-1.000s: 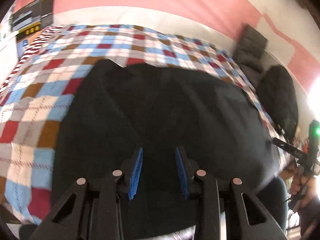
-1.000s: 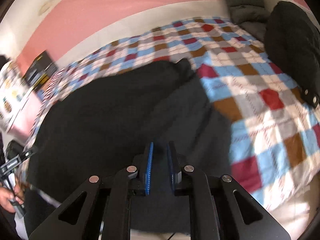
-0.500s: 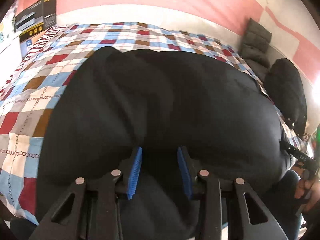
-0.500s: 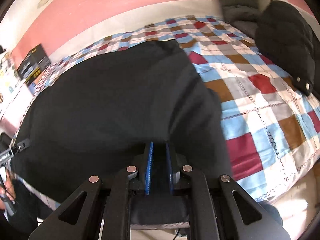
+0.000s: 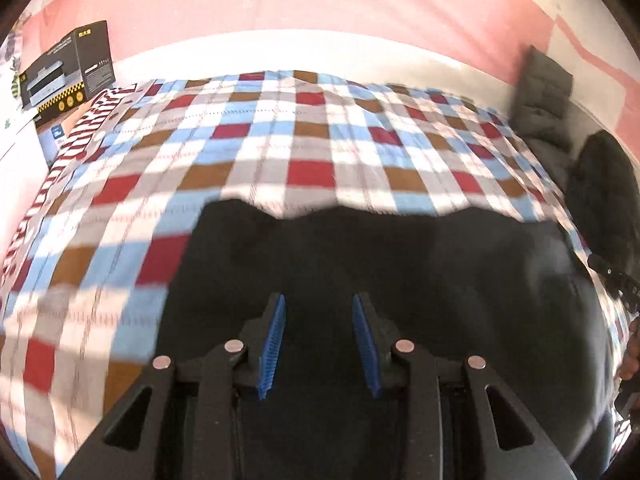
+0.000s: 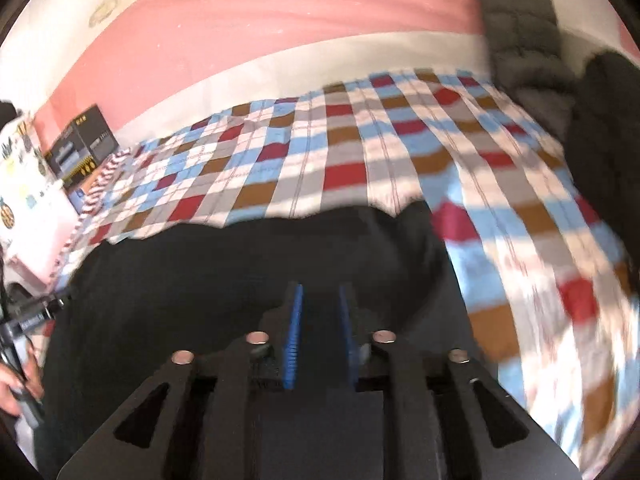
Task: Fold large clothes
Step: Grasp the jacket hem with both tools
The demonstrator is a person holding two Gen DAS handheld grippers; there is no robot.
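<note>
Pink-and-white wall behind; a bed with a checked red, blue, brown and white cover (image 5: 256, 152) carries everything. Large black garment (image 5: 400, 264) lies at the near edge of the bed, spread across most of its width, its far hem wavy and roughly parallel to that edge. Both views are motion-blurred.

Step in hand, as judged: 1 fold looks laid down and the cloth is being let go. Left gripper (image 5: 318, 344): blue pads part open, a moderate gap, black fabric seen beyond and below them; no cloth is visibly pinched. Right gripper (image 6: 319, 334): narrower gap, jaws opening at this moment; dark fabric shows in the gap, but whether it touches the pads I cannot tell.

Next move, judged: clear both claws of the cloth, then take 2 fresh grip points on 1 side edge and carry it across to narrow the garment. Needs clean pinches on the top layer only, and both hands travelling together so the hem stays straight.

View differences:
- Left wrist: shows the garment's left edge against the cover and a black printed carton (image 5: 66, 66) beyond the far left corner of the bed.
- Right wrist: shows the garment's right edge, where a grey under-layer or lining (image 6: 448, 312) peeks out, plus a grey quilted cushion (image 6: 520, 28) against the wall at the far right corner and a hand (image 6: 16, 380) on the other gripper's handle at the left border.
</note>
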